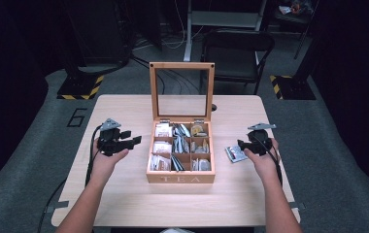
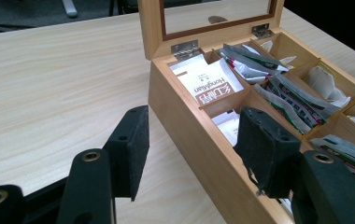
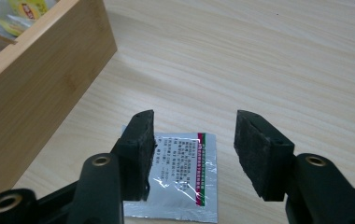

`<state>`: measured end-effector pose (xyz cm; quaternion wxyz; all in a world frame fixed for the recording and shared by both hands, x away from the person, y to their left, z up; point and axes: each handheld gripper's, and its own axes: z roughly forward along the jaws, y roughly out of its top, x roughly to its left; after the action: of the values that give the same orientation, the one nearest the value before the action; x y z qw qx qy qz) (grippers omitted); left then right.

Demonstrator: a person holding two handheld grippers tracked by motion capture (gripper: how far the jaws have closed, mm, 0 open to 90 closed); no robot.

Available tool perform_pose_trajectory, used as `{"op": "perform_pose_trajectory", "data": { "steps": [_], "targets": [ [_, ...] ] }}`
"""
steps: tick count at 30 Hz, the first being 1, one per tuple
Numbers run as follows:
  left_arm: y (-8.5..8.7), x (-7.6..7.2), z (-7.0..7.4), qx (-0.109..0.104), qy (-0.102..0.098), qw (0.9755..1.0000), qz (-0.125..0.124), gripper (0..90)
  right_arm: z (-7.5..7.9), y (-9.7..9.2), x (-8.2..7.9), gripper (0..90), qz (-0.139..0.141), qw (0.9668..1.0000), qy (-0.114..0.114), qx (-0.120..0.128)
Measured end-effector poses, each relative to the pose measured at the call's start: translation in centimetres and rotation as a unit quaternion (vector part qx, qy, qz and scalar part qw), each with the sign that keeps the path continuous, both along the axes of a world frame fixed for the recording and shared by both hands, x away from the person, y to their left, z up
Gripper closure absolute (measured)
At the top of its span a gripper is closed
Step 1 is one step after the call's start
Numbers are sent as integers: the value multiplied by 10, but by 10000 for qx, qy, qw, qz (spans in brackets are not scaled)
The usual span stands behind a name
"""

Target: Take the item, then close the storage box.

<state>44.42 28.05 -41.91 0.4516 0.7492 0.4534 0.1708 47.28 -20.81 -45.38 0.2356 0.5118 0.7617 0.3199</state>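
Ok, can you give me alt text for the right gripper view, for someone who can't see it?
A silver foil tea sachet lies flat on the light wood table, under the open black jaws of the right gripper; neither pad presses on it. The side wall of a wooden tea box fills the upper left.

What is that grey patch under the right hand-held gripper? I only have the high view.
Observer: A silver foil sachet, flat on the table, with a red and green stripe along one edge.
Operator: Gripped?
Observer: No. The right hand-held gripper has its jaws apart; one pad sits over the sachet's edge, the other over bare wood.
Operator: And the left one?
Observer: The left hand-held gripper is open with nothing between its pads, aimed at the tea box, where a white sachet with red print lies by the hinge.
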Motion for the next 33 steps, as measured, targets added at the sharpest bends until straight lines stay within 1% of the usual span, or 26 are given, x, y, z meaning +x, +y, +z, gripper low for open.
{"op": "perform_pose_trajectory", "data": {
  "steps": [1, 2, 4, 5, 6, 7, 8, 9, 10, 11, 13, 14, 15, 17, 18, 20, 21, 23, 24, 25, 26, 27, 28, 30, 32, 33],
  "targets": [
    [0, 0, 0, -5, -6, 10000, 5, 439, 1, 2, 0, 476, 50, 10000, -42, 11],
    [0, 0, 0, -5, -6, 10000, 5, 439, 2, 4, -1, 476, 112, 9999, -38, 67],
    [1, 1, 0, -13, -3, 10000, 11, 438, 3, 6, -1, 476, 152, 9998, -45, 75],
    [1, 1, 0, -15, 7, 10000, 14, 437, 5, 9, -2, 475, 185, 9997, -19, 177],
    [0, 1, -1, -31, 15, 10000, 39, 437, 5, 8, -1, 475, 275, 9994, 18, 189],
    [1, 1, -1, -18, 9, 10000, 23, 437, 5, 10, -1, 481, 277, 9991, 70, 319],
    [1, 1, -1, -18, 9, 10000, 23, 437, 5, 10, -1, 481, 277, 9991, 70, 319],
    [1, 1, -1, -8, 15, 10000, 30, 437, 7, 10, -1, 480, 404, 9985, 114, 357],
    [1, 1, -1, -8, 15, 10000, 30, 437, 7, 10, -1, 480, 404, 9985, 114, 357],
    [2, 1, -1, 0, 19, 10000, 44, 437, 8, 11, -1, 458, 474, 9972, 197, 548],
    [2, 1, -1, -10, 13, 10000, 56, 437, 9, 13, -2, 379, 515, 9957, 261, 729],
    [2, 1, -1, -10, 13, 10000, 56, 437, 9, 13, -2, 379, 515, 9957, 261, 729],
    [2, 1, -1, -23, 16, 10000, 66, 437, 10, 16, -3, 311, 763, 9932, 313, 818],
    [2, 1, -1, -14, 13, 10000, 59, 437, 11, 19, -3, 309, 807, 9930, 296, 805],
    [2, 1, -1, -9, 5, 10000, 54, 437, 13, 25, -5, 307, 835, 9937, 231, 713],
    [2, 1, -1, -27, 17, 10000, 40, 437, 16, 31, -6, 317, 904, 9940, 119, 609],
    [3, 1, -2, -60, 32, 9999, 74, 437, 16, 35, -7, 318, 905, 9940, 96, 612],
    [4, 1, -2, -50, 37, 10000, 59, 437, 18, 40, -7, 336, 929, 9943, 26, 529],
    [4, 1, -2, -50, 37, 10000, 59, 437, 18, 40, -7, 336, 929, 9943, 26, 529],
    [4, 1, -2, -57, 22, 10000, 43, 437, 20, 44, -7, 378, 1005, 9941, -64, 390],
    [4, 1, -2, -57, 22, 10000, 43, 437, 20, 44, -7, 378, 1005, 9941, -64, 390],
    [3, 2, -2, -88, 22, 9999, 47, 437, 24, 47, -8, 420, 952, 9948, -115, 348],
    [3, 2, -2, -88, 22, 9999, 47, 436, 24, 47, -8, 420, 952, 9948, -115, 348],
    [1, 3, -2, -99, 18, 9999, -16, 433, 31, 51, -9, 438, 1006, 9942, -163, 350],
    [1, 4, -3, -84, 37, 9999, -48, 430, 37, 54, -7, 444, 1089, 9935, -204, 258],
    [0, 4, -4, -61, 49, 9999, -65, 430, 37, 54, -7, 444, 1089, 9935, -204, 258]
  ]
}}
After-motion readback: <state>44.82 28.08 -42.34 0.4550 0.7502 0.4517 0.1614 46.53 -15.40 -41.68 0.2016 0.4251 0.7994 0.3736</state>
